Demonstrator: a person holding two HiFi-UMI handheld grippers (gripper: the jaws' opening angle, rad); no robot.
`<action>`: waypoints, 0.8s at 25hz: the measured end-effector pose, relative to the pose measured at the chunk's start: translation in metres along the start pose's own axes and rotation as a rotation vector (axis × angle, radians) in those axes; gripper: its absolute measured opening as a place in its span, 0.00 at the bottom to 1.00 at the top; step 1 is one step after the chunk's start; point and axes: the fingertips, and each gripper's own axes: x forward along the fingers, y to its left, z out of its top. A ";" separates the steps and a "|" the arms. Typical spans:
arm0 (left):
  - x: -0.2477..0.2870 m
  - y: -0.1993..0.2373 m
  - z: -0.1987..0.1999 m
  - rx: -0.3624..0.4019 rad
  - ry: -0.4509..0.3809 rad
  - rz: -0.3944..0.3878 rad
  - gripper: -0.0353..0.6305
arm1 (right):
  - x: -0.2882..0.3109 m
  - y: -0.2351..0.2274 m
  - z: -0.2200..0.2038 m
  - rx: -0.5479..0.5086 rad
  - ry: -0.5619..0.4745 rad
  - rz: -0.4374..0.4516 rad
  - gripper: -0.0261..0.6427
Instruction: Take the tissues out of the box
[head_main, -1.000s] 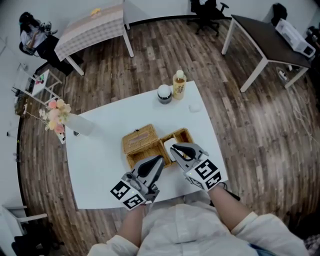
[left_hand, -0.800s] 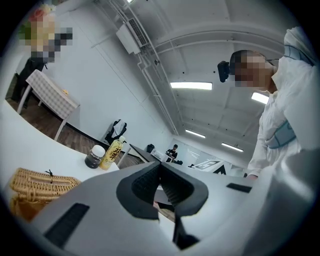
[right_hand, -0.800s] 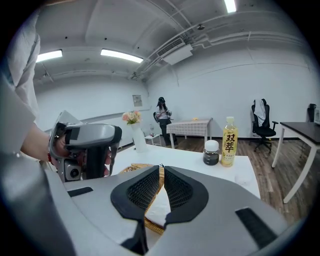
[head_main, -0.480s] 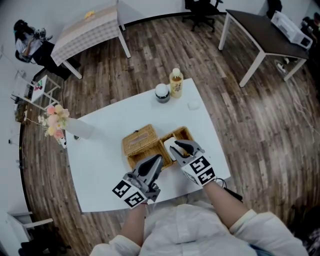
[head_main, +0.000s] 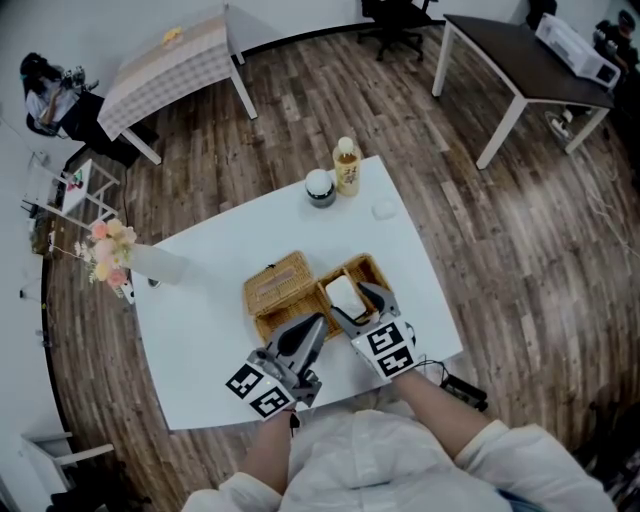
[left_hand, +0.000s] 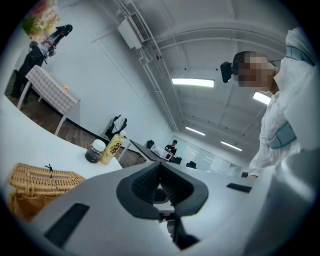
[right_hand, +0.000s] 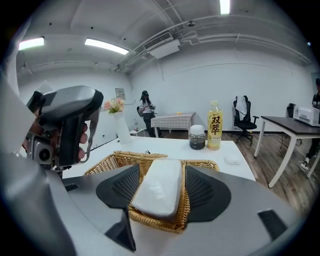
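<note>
A white tissue pack (head_main: 343, 296) lies in the open half of the wicker box (head_main: 372, 272), whose lid (head_main: 280, 280) is folded out to the left. In the right gripper view the tissue pack (right_hand: 159, 186) slants over the box's near rim (right_hand: 150, 220). My right gripper (head_main: 360, 303) straddles the pack; its jaws are opening and the pads stand clear of the pack's sides. My left gripper (head_main: 306, 335) hovers just left of it, near the lid's front edge, jaws shut and empty. It also shows as the left gripper (right_hand: 67, 125) in the right gripper view.
A yellow drink bottle (head_main: 346, 167) and a dark jar (head_main: 321, 187) stand at the white table's far edge (head_main: 300, 200), with a small white object (head_main: 384, 210) nearby. A vase of flowers (head_main: 112, 255) lies at the table's left corner. Other tables and chairs stand farther off.
My right gripper's jaws have spread apart, letting go of the tissue pack, and the gripper has drawn slightly back toward me. The left gripper has barely moved.
</note>
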 end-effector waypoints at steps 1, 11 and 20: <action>0.000 0.000 0.000 0.000 0.003 0.000 0.06 | 0.002 0.001 -0.002 -0.007 0.003 -0.010 0.47; -0.004 -0.001 -0.004 -0.001 0.033 0.000 0.06 | 0.013 -0.002 -0.001 -0.063 0.054 -0.119 0.48; -0.005 0.000 -0.005 0.000 0.048 -0.005 0.06 | 0.020 0.000 -0.010 -0.068 0.172 -0.142 0.48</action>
